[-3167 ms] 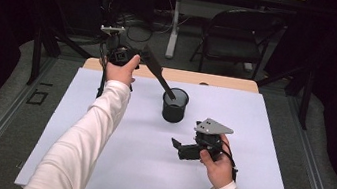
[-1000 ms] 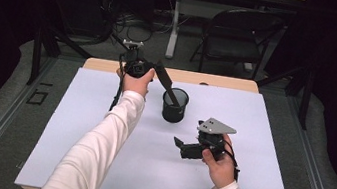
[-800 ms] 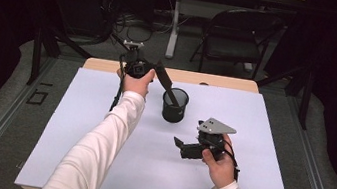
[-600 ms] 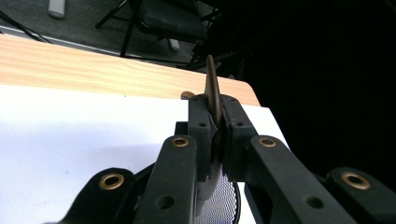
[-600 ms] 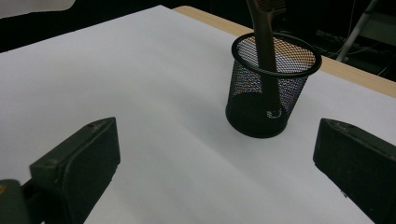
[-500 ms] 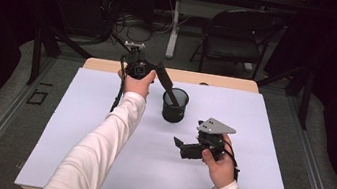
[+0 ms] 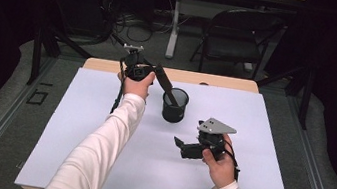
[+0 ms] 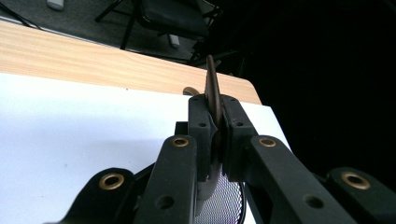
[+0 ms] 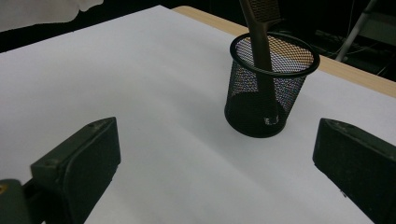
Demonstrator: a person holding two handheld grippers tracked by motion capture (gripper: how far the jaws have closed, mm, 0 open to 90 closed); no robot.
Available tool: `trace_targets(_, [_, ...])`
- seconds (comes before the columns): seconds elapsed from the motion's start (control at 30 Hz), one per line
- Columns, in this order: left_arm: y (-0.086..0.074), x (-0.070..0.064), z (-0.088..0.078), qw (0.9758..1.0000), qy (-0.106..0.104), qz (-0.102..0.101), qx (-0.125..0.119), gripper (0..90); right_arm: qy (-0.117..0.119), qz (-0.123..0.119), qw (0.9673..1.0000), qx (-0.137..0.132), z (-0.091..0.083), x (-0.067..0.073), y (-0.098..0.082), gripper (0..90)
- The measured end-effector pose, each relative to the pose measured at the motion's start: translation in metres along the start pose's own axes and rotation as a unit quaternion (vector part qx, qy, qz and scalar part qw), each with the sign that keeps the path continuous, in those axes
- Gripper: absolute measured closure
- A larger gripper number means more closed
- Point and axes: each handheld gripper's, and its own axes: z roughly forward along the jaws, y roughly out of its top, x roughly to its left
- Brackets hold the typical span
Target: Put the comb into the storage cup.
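Observation:
A black mesh cup [image 7: 174,106] stands on the white sheet at mid table. A brown comb [image 7: 166,87] leans into it from the upper left, its lower end inside the cup. My left gripper [image 7: 158,73] is shut on the comb's upper part, held above the table's far edge. In the left gripper view the comb [image 8: 212,91] stands edge-on between the pads, with the cup [image 8: 219,205] just below my left gripper [image 8: 215,116]. My right gripper [image 7: 180,147] rests low on the sheet, open, pointing at the cup [image 9: 268,93], with the comb [image 9: 261,28] rising out of it.
The white sheet [image 7: 95,164] covers most of a wooden table [image 7: 219,82], whose bare strip runs along the far edge. A black chair [image 7: 230,38] and a table leg stand beyond it. Metal rails flank both sides of the table.
Since the oldest frame my left hand has moved right toward the cup and the comb stands steeper in it. Over the last second nothing visibly moved. The right gripper stayed put.

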Motion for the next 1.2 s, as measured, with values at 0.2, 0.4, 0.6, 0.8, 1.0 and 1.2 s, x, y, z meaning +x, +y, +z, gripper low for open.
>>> trace_targets(0.2, [-0.002, 0.001, 0.003, 1.0000, 0.001, -0.002, 0.002, 84.7, 0.000, 0.000, 1.0000, 0.001, 0.000, 0.000, 0.000, 0.7])
trace_targets(0.4, [-0.003, 0.004, 0.003, 1.0000, 0.001, -0.003, 0.001, 84.7, 0.000, -0.001, 1.0000, 0.001, 0.001, 0.000, 0.000, 0.7])
trace_targets(0.6, [-0.004, 0.005, 0.003, 1.0000, 0.001, -0.008, -0.003, 84.7, 0.000, -0.002, 1.0000, 0.002, 0.001, 0.001, 0.000, 0.7])
trace_targets(0.8, [-0.003, 0.008, 0.003, 0.9999, 0.003, -0.015, -0.001, 84.3, 0.001, -0.002, 1.0000, 0.004, 0.001, 0.001, -0.001, 0.7])
trace_targets(1.0, [-0.004, 0.012, 0.002, 0.9998, 0.008, -0.017, -0.001, 84.0, 0.001, -0.002, 1.0000, 0.004, 0.002, 0.001, -0.001, 0.7])
trace_targets(1.2, [-0.005, 0.016, 0.001, 0.9997, 0.011, -0.021, -0.001, 82.6, 0.001, -0.004, 1.0000, 0.004, 0.002, 0.001, -0.001, 0.7])
